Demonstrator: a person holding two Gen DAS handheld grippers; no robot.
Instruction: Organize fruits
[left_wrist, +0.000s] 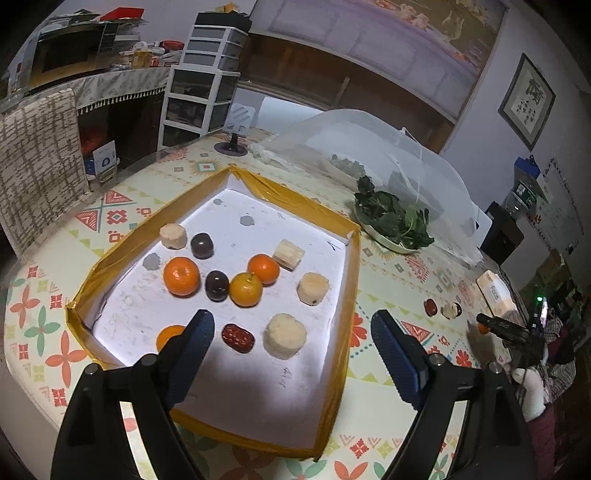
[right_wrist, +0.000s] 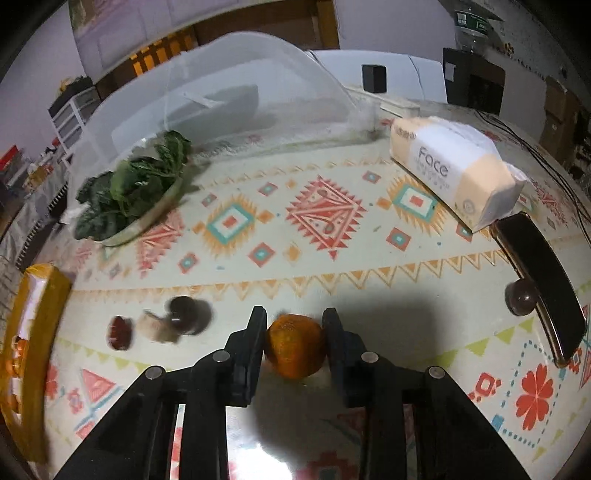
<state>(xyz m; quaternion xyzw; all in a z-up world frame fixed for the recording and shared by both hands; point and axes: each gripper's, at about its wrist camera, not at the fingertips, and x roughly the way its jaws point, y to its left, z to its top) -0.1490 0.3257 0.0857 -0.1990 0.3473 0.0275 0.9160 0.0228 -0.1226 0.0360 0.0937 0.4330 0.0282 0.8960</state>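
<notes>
Orange tangerine (right_wrist: 296, 345) sits clamped in the right gripper (right_wrist: 295, 332) above the table (right_wrist: 295, 236), the left gripper (left_wrist: 291, 343) gapes wide over the well-stocked tray (left_wrist: 354, 266), and a date (right_wrist: 119, 332) and plum (right_wrist: 521, 301) await near the table's edge.

The surface wears a cream cloth (right_wrist: 295, 266) patterned with red, orange and teal diamonds and zigzags, plus coral four-petal flowers. A shallow white cardboard tray (left_wrist: 352, 266) is edged in mustard-yellow tape. Inside lie bright orange round tangerines (left_wrist: 181, 276), glossy dark purple-brown round fruits (left_wrist: 216, 285), pale beige cut cylinders (left_wrist: 285, 335) and a wrinkled deep red date (left_wrist: 238, 337). Dark green leafy vegetables (right_wrist: 133, 188) fill a white dish. A peach-and-white tissue pack (right_wrist: 450, 170) carries grey lettering.
</notes>
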